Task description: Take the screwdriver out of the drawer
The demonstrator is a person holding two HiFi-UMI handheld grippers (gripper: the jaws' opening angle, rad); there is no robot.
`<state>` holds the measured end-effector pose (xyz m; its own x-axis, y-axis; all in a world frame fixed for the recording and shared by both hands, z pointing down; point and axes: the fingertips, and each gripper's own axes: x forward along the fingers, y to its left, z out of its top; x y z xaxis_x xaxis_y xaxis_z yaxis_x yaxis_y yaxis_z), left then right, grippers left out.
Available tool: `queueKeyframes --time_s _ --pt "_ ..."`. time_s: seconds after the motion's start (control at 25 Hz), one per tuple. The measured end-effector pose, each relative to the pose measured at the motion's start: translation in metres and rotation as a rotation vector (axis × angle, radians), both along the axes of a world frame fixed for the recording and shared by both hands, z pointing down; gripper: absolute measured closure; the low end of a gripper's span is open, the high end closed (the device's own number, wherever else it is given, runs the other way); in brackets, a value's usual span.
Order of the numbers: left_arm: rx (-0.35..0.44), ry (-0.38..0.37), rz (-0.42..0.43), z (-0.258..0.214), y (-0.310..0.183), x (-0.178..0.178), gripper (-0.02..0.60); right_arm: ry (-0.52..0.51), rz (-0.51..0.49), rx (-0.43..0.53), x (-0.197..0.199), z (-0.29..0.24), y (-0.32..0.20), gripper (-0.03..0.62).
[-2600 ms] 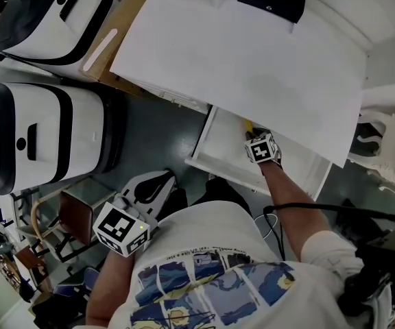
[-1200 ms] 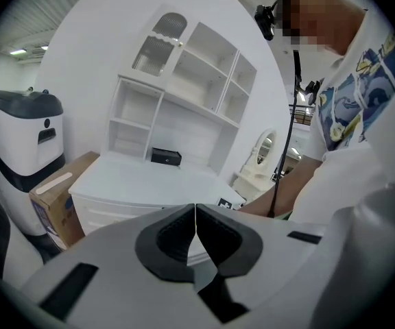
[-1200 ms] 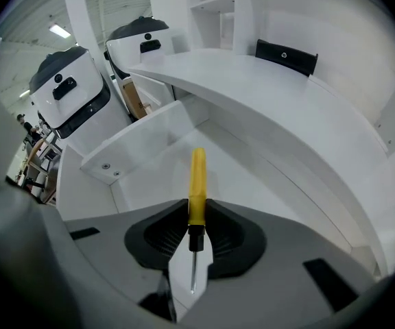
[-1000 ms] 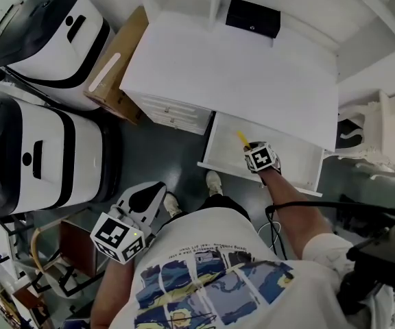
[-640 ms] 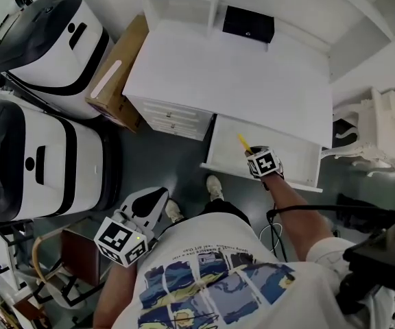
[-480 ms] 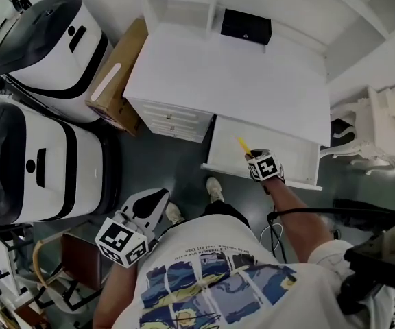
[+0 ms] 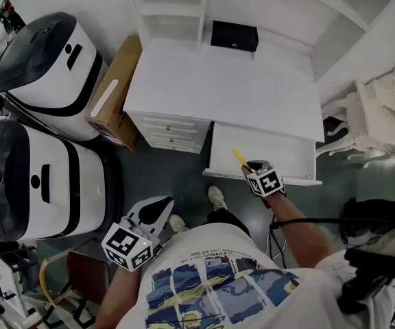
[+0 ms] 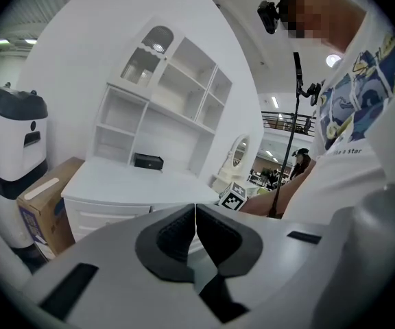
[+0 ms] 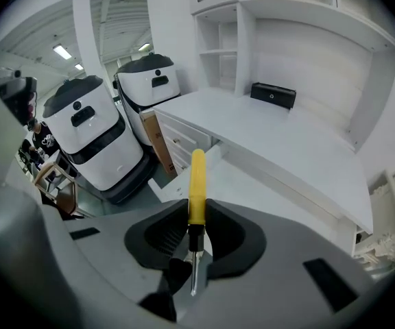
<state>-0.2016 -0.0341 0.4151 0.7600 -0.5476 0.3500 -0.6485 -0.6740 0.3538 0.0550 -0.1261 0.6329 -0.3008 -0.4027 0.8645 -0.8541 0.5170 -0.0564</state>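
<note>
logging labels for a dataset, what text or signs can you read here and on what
"a star": end of a printed line on the T-shirt; the rest is cut off.
Cardboard box: blue print, too blurred to read.
Black box: pale mark, too small to read.
Marker cube: square code pattern, no words.

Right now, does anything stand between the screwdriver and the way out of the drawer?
Nothing visible does. The right gripper is shut on the screwdriver, its yellow handle pointing out over the open drawer. The desk top lies beyond the drawer's open part, not over the gripper.
</note>
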Motion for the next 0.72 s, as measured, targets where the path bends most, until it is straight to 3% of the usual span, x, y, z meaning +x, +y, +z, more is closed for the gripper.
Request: queueKeyframes --time_s 0.72 --pt "-0.007 0.008 0.045 0.009 0.020 -0.034 0.568 -0.107 -0.055 0.083 -0.089 -0.074 0.053 0.497"
